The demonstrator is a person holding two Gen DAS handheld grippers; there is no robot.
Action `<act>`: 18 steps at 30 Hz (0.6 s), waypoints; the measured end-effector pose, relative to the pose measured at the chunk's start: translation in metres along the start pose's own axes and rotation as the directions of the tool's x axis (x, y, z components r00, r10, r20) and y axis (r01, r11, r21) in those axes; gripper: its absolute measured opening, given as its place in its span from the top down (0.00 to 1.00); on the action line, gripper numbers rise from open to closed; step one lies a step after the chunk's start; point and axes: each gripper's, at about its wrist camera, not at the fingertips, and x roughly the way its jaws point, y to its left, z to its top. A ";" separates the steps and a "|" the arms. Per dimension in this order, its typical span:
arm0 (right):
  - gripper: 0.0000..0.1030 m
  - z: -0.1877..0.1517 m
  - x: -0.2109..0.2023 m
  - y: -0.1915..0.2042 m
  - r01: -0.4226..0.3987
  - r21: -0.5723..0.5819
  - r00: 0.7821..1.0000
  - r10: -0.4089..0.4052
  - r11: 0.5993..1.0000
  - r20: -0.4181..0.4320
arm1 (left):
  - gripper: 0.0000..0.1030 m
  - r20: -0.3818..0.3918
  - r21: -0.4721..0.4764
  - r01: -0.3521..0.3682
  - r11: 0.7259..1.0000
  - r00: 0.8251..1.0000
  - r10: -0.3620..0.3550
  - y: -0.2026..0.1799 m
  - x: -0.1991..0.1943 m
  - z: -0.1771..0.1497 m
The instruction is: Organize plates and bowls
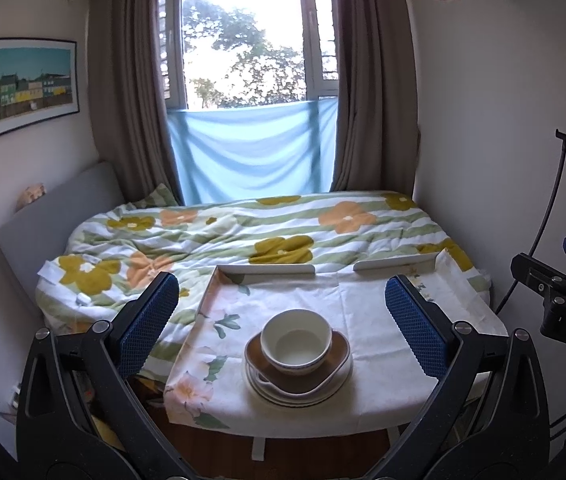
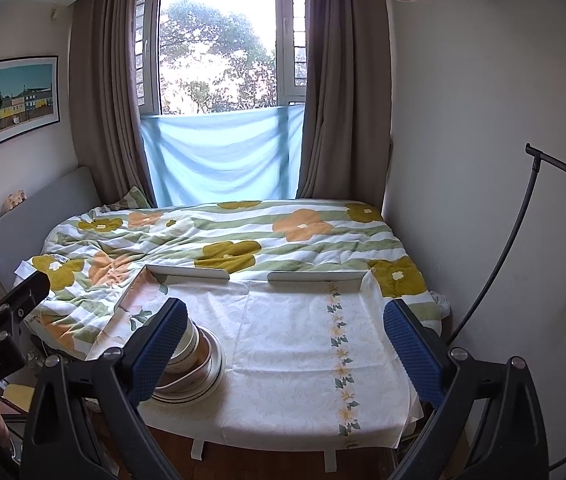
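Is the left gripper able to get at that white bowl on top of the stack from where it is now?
Probably yes. The left gripper is wide open with the white bowl centred between its fingers, topmost on the plates, and nothing stands between them.

A bowl [image 1: 296,340] is stacked on plates [image 1: 299,384] at the near left part of a cloth-covered table [image 1: 363,312]; a bed [image 1: 243,232] is set behind it, a window [image 1: 243,40] beyond
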 end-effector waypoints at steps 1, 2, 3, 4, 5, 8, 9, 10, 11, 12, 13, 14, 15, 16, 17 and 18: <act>0.05 0.000 0.000 0.001 0.000 0.000 1.000 0.000 1.000 0.001 | 0.00 0.000 -0.001 -0.001 1.000 1.000 0.001 0.001 0.000 -0.001; 0.05 0.000 0.000 0.000 0.000 -0.001 1.000 0.000 1.000 0.000 | 0.00 0.000 -0.002 -0.002 1.000 1.000 0.002 0.002 0.001 -0.001; 0.05 0.000 0.000 0.001 0.000 -0.001 1.000 0.000 1.000 0.001 | 0.00 0.000 -0.002 -0.002 1.000 1.000 0.002 0.002 0.001 -0.001; 0.05 0.000 0.000 0.000 0.001 0.000 1.000 -0.001 1.000 0.002 | 0.00 0.000 -0.001 -0.003 1.000 1.000 0.003 0.002 0.001 -0.002; 0.05 0.001 0.000 0.000 0.002 -0.001 1.000 -0.002 1.000 0.002 | 0.00 0.001 -0.001 -0.005 1.000 1.000 0.005 0.003 0.001 -0.002; 0.05 0.001 0.002 0.000 0.000 -0.001 1.000 0.000 1.000 -0.002 | 0.00 0.001 0.001 -0.006 1.000 1.000 0.006 0.003 0.002 -0.002; 0.05 0.001 0.002 0.000 0.000 -0.002 1.000 0.000 1.000 -0.002 | 0.00 0.001 0.002 -0.007 1.000 1.000 0.007 0.003 0.002 -0.002; 0.05 0.001 0.002 0.000 0.001 -0.003 1.000 -0.001 1.000 -0.001 | 0.00 0.001 0.004 -0.009 1.000 1.000 0.009 0.004 0.002 -0.002; 0.05 0.001 0.002 -0.001 0.000 -0.002 1.000 0.000 1.000 -0.001 | 0.00 0.001 0.006 -0.010 1.000 1.000 0.010 0.004 0.003 -0.003; 0.05 0.001 0.003 -0.001 -0.001 -0.002 1.000 0.001 1.000 0.000 | 0.00 0.001 0.007 -0.010 1.000 1.000 0.010 0.005 0.003 -0.003; 0.05 0.001 0.003 0.000 0.000 -0.003 1.000 0.000 1.000 -0.002 | 0.00 0.001 0.007 -0.010 1.000 1.000 0.010 0.005 0.003 -0.003; 0.05 0.001 0.003 -0.001 0.000 -0.003 1.000 0.000 1.000 -0.001 | 0.00 0.001 0.007 -0.010 1.000 1.000 0.010 0.004 0.003 -0.003; 0.05 0.001 0.003 -0.001 -0.001 -0.001 1.000 0.001 1.000 -0.001 | 0.00 0.001 0.008 -0.011 1.000 1.000 0.011 0.005 0.003 -0.003; 0.05 0.001 0.003 -0.001 -0.001 -0.001 1.000 0.001 1.000 -0.002 | 0.00 0.002 0.007 -0.011 1.000 1.000 0.011 0.004 0.003 -0.003; 0.05 0.001 0.003 -0.001 0.000 -0.003 1.000 0.000 1.000 -0.002 | 0.00 0.003 0.009 -0.010 1.000 1.000 0.010 0.004 0.003 -0.002; 0.05 0.001 0.003 -0.001 0.000 -0.002 1.000 0.000 1.000 -0.002 | 0.00 0.003 0.009 -0.009 1.000 1.000 0.009 0.005 0.004 -0.002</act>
